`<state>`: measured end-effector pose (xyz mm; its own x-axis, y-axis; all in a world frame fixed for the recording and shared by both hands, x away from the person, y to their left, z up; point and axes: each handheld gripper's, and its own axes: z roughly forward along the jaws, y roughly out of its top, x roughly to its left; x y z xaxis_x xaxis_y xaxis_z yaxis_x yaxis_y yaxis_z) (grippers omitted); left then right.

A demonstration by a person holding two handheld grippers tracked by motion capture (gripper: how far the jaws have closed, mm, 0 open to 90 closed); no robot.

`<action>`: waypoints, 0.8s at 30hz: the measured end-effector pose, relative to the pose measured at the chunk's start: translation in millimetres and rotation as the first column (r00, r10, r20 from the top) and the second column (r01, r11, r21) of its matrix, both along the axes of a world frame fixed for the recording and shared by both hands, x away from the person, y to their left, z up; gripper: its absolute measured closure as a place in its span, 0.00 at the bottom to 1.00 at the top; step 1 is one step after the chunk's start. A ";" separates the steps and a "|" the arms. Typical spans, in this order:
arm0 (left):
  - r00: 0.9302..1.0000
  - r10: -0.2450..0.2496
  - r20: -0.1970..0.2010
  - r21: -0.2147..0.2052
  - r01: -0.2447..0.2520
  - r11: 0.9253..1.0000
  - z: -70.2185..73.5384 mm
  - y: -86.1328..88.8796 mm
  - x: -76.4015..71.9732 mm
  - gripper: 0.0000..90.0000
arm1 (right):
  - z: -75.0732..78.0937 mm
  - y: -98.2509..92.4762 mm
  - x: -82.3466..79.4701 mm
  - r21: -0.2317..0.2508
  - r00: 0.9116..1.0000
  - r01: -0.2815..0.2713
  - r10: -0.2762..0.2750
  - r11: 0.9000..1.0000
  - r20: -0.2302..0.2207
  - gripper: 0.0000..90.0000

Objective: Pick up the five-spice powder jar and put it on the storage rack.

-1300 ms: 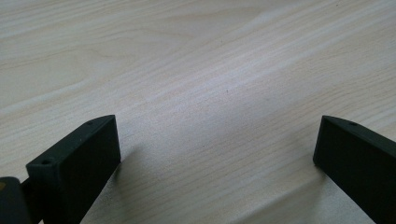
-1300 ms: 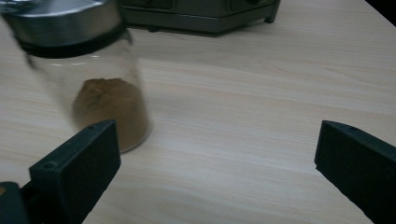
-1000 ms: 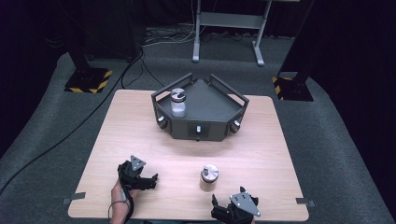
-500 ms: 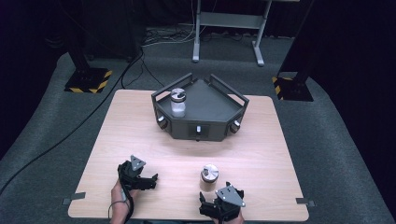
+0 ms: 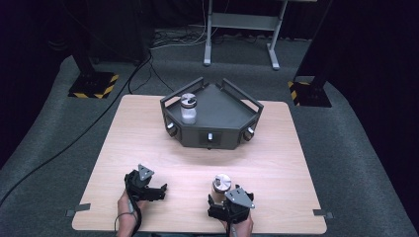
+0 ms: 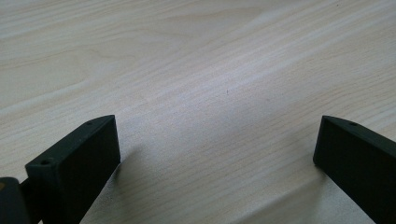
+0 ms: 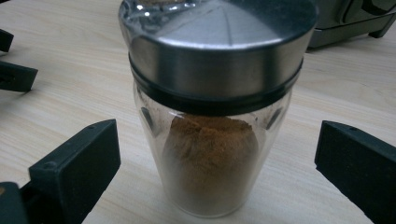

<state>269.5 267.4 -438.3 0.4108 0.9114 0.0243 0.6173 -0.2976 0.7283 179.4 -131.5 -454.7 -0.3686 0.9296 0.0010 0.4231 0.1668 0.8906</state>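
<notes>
Spice jar (image 7: 212, 126) stands upright on the wooden surface (image 5: 276, 163) near my front edge, right of centre, and my right claw (image 5: 222, 205) sits just behind it with both jaws spread wide, one on each side of the glass and neither touching it. In the right gripper view I see clear gaps between the jaws and the jar's sides. My right hand (image 5: 239, 224) comes in low from the bottom edge and holds that claw level, pointing forward at the jar.

My left claw (image 5: 153, 190) rests low over the surface near the front left, well apart from the jar; its jaws are open too, with bare wood between them in the left gripper view. My left hand (image 5: 127, 212) grips it from below, angled slightly to the right.

I can see brown powder in the jar, filling roughly the lower half under a brushed metal lid (image 7: 215, 51). Farther back, a dark angular tray (image 5: 222, 111) sits at the middle of the surface, and a second jar (image 5: 188, 108) with white contents and a metal cap stands upright in its left part.
</notes>
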 end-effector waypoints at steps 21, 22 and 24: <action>1.000 0.003 0.005 0.003 -0.003 1.000 -0.3 -1.3 -1.2 0.00 | -8.9 -3.5 14.3 0.025 0.999 -0.030 0.030 0.999 0.011 0.30; 1.000 0.003 0.005 0.004 -0.003 1.000 -0.3 -1.3 -1.2 0.00 | -9.0 -3.6 14.4 0.024 0.999 -0.034 0.034 0.999 0.013 0.32; 1.000 0.004 0.006 0.005 -0.004 1.000 -0.3 -1.6 -1.5 0.00 | -9.1 -3.4 14.5 0.017 0.999 -0.039 0.038 0.999 0.016 0.32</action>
